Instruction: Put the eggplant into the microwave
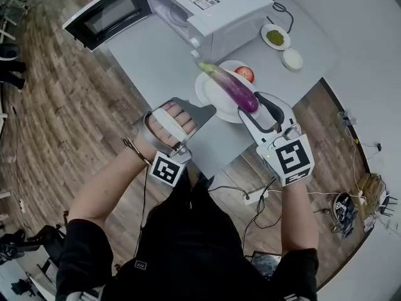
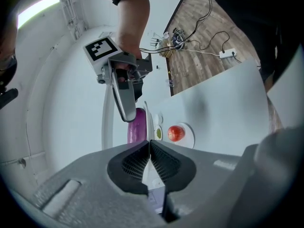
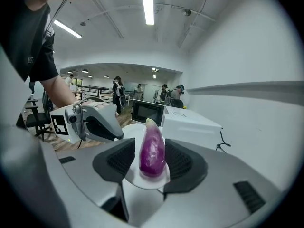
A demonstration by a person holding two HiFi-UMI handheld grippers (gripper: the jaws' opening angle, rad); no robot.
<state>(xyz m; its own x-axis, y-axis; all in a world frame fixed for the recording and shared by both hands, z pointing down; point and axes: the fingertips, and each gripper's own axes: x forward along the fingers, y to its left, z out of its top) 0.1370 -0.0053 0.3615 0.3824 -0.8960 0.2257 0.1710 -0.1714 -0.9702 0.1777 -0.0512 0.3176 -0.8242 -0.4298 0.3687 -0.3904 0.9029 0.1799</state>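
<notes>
Right gripper (image 1: 249, 108): jaws pinch the eggplant (image 1: 229, 85) at its fat purple end, a pad pressed on each side (image 3: 152, 148).

Long axis runs straight out along the jaws. The green stem tip leads, tilted a little upward, and points at the microwave (image 1: 216, 11).

In the head view the eggplant lies over the white plate (image 1: 207, 93), with its tip past the far rim. An apple (image 1: 244, 74) sits on the same plate, just beside the eggplant.

Microwave door (image 1: 106, 14) is swung wide to the left and the cavity (image 1: 169, 8) is exposed. The table (image 1: 156, 55) is bare between plate and cavity. The plate sits close to the near table edge.

Left gripper (image 1: 210, 110): jaws pressed together, nothing between them (image 2: 150, 151). It is beside the plate's left rim, over the table's near edge.
</notes>
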